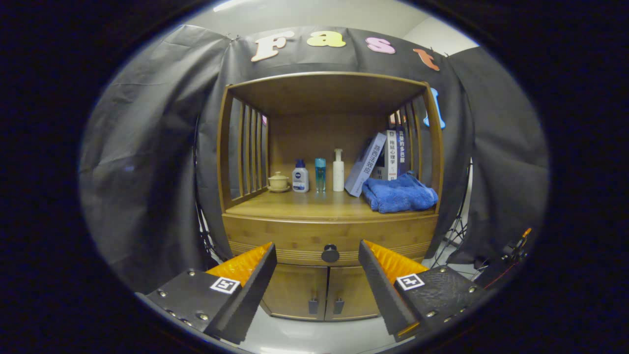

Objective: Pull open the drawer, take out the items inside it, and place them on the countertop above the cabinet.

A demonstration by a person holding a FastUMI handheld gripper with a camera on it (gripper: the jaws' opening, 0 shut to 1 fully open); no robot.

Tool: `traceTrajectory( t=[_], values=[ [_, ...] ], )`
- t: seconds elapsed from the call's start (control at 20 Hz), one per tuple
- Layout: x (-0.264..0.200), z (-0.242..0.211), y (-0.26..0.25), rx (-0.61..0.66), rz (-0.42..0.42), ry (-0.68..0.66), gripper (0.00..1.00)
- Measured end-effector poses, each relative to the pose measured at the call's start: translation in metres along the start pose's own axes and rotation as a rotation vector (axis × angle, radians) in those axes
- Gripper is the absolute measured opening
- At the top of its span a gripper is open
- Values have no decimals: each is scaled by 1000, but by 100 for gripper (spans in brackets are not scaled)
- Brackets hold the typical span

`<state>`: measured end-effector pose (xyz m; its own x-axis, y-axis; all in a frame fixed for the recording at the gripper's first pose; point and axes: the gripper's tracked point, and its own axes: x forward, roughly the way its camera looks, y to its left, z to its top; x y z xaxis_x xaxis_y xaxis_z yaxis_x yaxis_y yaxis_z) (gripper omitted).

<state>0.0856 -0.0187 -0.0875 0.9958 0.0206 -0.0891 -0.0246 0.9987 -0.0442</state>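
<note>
A wooden cabinet (275,231) stands ahead of me. Its drawer (295,241) is closed, with a round dark knob (330,253) at the middle of its front. The knob lies beyond my fingers, in line with the gap between them. My gripper (317,250) is open, fingers spread wide with nothing between them. The countertop (304,206) above the drawer is a wooden shelf under a roofed frame. The drawer's contents are hidden.
On the countertop stand a small lidded pot (278,182), three bottles (319,173), leaning books (378,160) and a folded blue towel (399,194). The countertop's front middle is bare wood. Two small doors (319,292) sit below the drawer. A tripod (454,231) stands to the cabinet's right.
</note>
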Motion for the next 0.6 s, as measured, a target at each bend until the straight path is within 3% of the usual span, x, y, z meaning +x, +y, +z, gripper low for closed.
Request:
traceTrajectory(
  t=[0.4,0.6],
  values=[
    [110,-49,-18,-74,3,77,100],
    [149,-87,-31,-98,4,134,79]
  ],
)
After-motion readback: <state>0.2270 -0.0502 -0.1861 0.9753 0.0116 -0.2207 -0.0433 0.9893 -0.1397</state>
